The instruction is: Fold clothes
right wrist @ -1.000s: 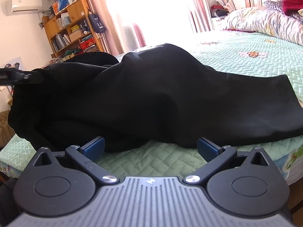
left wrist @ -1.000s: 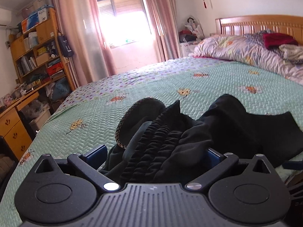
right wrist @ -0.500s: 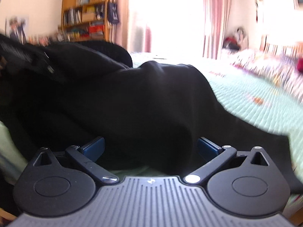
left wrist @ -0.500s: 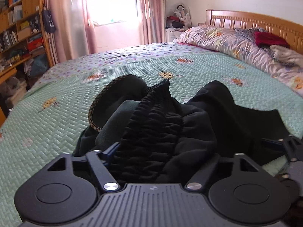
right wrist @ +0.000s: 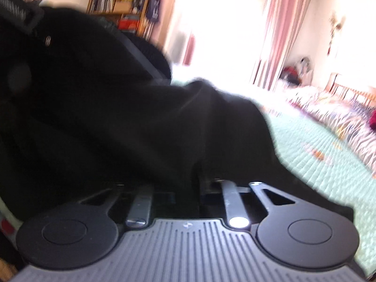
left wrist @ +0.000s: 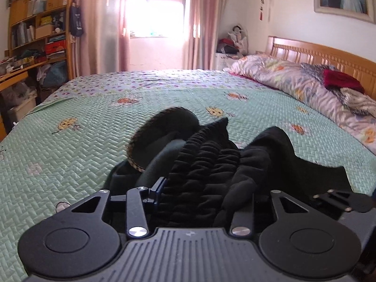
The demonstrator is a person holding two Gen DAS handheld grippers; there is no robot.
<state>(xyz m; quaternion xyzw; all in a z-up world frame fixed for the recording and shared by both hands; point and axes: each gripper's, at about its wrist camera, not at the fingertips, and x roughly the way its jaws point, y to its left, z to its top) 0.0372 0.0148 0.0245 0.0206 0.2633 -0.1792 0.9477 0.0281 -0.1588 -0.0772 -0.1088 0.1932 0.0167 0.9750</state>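
Observation:
A black garment (left wrist: 211,164) with a gathered elastic waistband lies bunched on the green quilted bedcover (left wrist: 94,141). My left gripper (left wrist: 206,190) has its jaws closing on the waistband bunch; the left pad presses the fabric and the right finger is buried in cloth. In the right wrist view, the same black garment (right wrist: 141,129) fills the frame. My right gripper (right wrist: 192,188) has its jaws closing to a narrow gap with a fold of the cloth pinched between them. The right gripper's body (left wrist: 340,199) shows at the right edge of the left wrist view.
A flowered duvet with heaped clothes (left wrist: 305,87) lies along the wooden headboard (left wrist: 329,56) at the right. Cluttered shelves and a desk (left wrist: 35,35) stand left of the bed. A bright window with pink curtains (left wrist: 155,11) is beyond the bed.
Both grippers' jaws have come in from wide open onto the black garment. The right wrist view has rolled and the cloth has risen in it. The left view has swung left.

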